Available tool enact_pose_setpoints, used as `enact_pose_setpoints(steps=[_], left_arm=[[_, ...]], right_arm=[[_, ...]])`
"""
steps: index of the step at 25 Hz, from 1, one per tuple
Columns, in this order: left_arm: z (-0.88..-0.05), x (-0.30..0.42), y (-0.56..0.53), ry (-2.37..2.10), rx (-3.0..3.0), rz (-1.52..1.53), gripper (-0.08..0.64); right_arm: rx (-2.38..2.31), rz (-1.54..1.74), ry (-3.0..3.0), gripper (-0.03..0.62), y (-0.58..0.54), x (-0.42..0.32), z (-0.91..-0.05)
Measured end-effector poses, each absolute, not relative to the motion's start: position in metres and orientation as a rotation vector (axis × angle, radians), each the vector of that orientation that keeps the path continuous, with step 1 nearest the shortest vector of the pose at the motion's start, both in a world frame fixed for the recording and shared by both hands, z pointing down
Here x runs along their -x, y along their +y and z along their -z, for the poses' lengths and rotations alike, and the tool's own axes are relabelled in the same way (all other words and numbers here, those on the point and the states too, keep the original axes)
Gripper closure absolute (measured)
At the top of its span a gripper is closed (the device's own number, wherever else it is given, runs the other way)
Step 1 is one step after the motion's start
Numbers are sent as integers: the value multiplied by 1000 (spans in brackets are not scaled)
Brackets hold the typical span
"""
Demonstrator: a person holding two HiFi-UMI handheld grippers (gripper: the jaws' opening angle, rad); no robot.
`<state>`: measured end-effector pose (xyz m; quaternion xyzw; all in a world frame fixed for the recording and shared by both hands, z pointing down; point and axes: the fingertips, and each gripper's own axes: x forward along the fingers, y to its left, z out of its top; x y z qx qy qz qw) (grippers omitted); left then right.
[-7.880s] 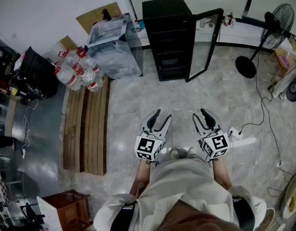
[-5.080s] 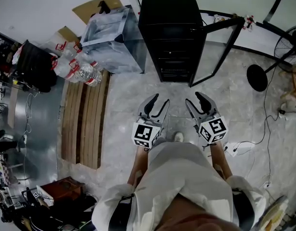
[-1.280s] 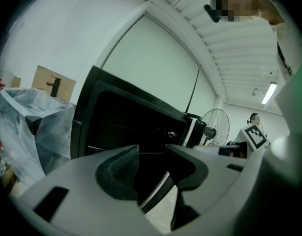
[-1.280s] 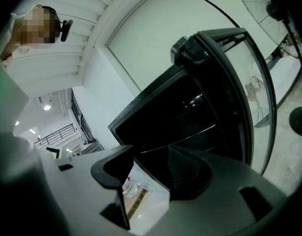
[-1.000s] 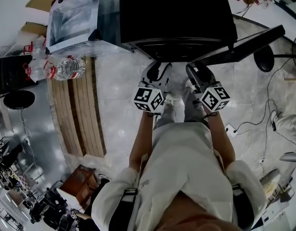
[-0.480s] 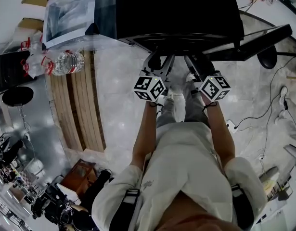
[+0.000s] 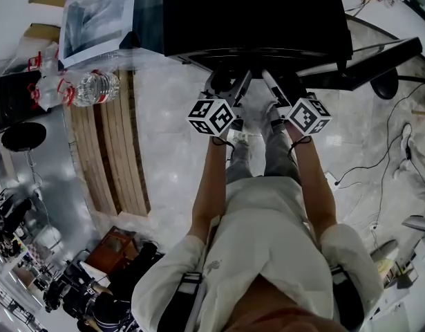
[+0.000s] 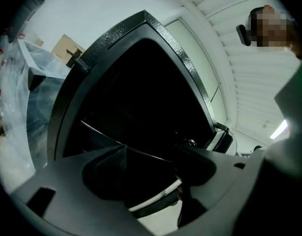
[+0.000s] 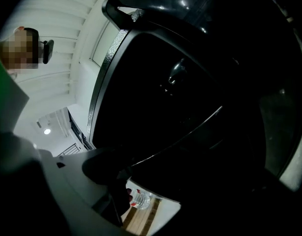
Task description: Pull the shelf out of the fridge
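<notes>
Seen from above, both arms stretch straight forward, side by side, into the open black fridge (image 7: 253,19). The left tongs (image 7: 228,85) and right tongs (image 7: 280,83) are each opening wide, and the thin front edge of the shelf (image 8: 147,154) runs between their jaws. Bare floor (image 7: 174,151) lies behind the tongs, and the open fridge door (image 7: 378,55) stands to the right.

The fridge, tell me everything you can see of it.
The fridge is a black cabinet on pale floor tiles, its door swung open to the right. Inside is dark; a thin shelf edge crosses it. The left tool and right tool, jaws opening, reach its front, with the shelf edge between each pair.
</notes>
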<state>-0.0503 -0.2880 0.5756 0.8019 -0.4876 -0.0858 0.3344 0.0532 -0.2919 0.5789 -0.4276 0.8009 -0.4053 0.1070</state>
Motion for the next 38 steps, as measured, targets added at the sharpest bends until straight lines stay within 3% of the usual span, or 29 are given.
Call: enact_pose_setpoints(steps=[7,26,38], left_arm=[[-582,51,-300,-1269,-2026,276,238],[-592,57,-312,-1310,-1958,296,236],[-604,53,-329,-1357,-1972,264,241]], right_arm=[[1262,1259,2259,196,-310,-54,-586],[1257,1267,2223,207,-326,-61,-593],[1337,1221,2234,290,-338,-62,-602]])
